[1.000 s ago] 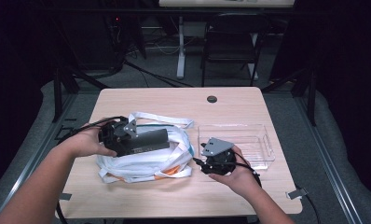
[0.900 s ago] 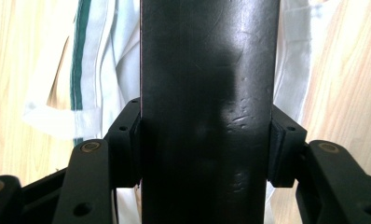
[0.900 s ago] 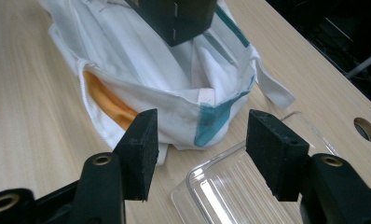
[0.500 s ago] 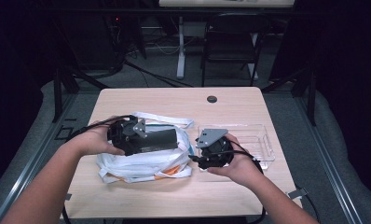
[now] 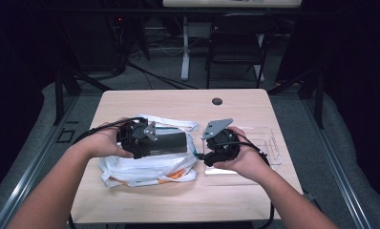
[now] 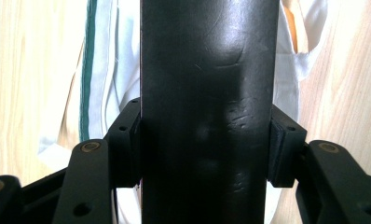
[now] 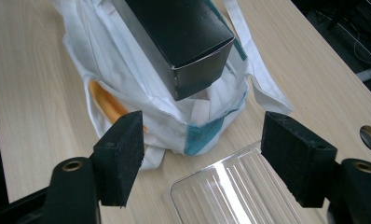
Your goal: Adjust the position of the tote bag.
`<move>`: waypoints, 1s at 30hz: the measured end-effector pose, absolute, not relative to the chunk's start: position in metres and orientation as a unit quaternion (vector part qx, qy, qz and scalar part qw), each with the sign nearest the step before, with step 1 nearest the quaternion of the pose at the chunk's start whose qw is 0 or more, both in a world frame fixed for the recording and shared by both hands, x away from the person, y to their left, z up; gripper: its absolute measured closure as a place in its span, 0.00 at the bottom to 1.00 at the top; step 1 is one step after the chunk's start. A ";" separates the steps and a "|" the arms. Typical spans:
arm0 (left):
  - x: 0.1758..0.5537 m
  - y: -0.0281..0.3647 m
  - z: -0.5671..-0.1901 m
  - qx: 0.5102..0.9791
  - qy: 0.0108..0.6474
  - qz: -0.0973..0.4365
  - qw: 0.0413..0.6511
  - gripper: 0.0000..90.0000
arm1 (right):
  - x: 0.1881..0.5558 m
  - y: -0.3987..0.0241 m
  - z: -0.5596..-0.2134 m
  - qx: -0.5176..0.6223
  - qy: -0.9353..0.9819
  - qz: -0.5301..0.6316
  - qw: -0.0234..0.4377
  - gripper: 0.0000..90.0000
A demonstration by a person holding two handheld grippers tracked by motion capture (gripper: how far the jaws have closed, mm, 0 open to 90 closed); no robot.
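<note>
My left gripper (image 5: 150, 139) is shut on a long black box (image 5: 171, 140); in the left gripper view its pads (image 6: 281, 149) press both sides of the box (image 6: 209, 93). The box hangs level over a white cloth bag (image 5: 145, 169) with teal and orange trim, lying on the table's left half. My right gripper (image 5: 211, 151) is just right of the bag, above the near end of a clear plastic tray (image 5: 264, 148). Its jaws have just been opening and stand wide (image 7: 209, 158) with nothing between them, facing the box end (image 7: 197, 70) and the bag (image 7: 127, 79).
The wooden table (image 5: 178, 102) has a round cable hole (image 5: 217, 101) near its far edge. The clear tray (image 7: 235, 191) lies under my right jaws. Beyond the table stand a dark chair (image 5: 236, 47) and desk legs. Cables trail from both grippers.
The right gripper has risen and drawn left toward the bag. The left gripper with the box has shifted slightly to the right.
</note>
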State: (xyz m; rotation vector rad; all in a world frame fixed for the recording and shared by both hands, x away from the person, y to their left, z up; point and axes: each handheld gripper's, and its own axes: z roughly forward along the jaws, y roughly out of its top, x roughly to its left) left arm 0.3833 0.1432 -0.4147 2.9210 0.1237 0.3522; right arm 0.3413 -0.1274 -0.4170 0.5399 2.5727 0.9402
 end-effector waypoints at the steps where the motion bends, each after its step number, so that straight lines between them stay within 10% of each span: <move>1: 0.383 0.142 -0.414 0.987 0.040 0.119 0.098 0.48 | 0.343 -0.127 -0.417 0.193 0.909 0.328 0.171 0.29; 30: 0.385 0.101 -0.413 0.988 0.004 0.111 0.108 0.48 | 0.364 -0.099 -0.416 0.125 0.938 0.265 0.184 0.24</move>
